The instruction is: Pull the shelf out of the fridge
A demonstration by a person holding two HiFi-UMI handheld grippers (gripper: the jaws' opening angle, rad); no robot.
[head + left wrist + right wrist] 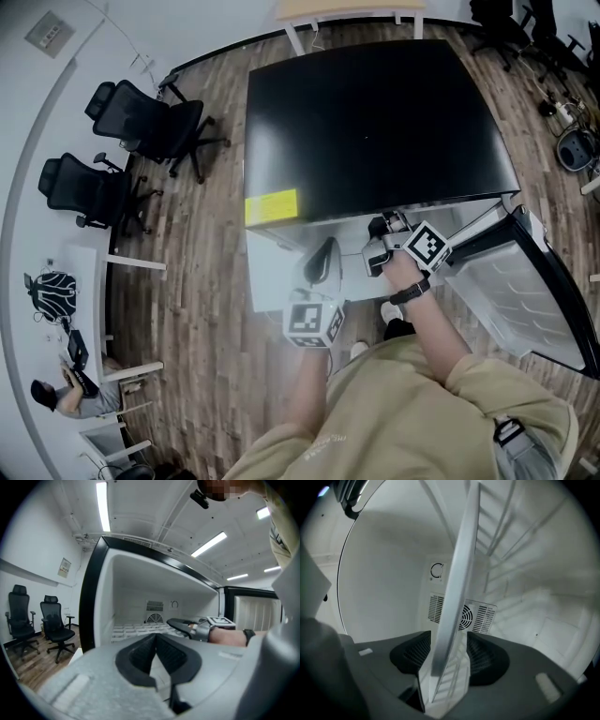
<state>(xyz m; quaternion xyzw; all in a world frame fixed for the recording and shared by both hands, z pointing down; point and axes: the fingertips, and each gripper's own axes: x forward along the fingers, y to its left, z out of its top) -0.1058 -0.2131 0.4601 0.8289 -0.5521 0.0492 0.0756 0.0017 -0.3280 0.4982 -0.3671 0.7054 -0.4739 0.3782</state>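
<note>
- Right gripper view: the right tool (449, 641) stands open inside the fridge (379, 588), with the shelf (461, 564) edge between its jaws and a gap on either side.
- Left tool (156, 637) is closed and empty, in front of the fridge opening.
- Shelf lies inside the fridge.

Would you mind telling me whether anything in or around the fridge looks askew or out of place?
Nothing stands out. The white slatted shelf lies level in the open black-and-white fridge. It looks upright in the right gripper view only because the right gripper is rolled on its side.
</note>
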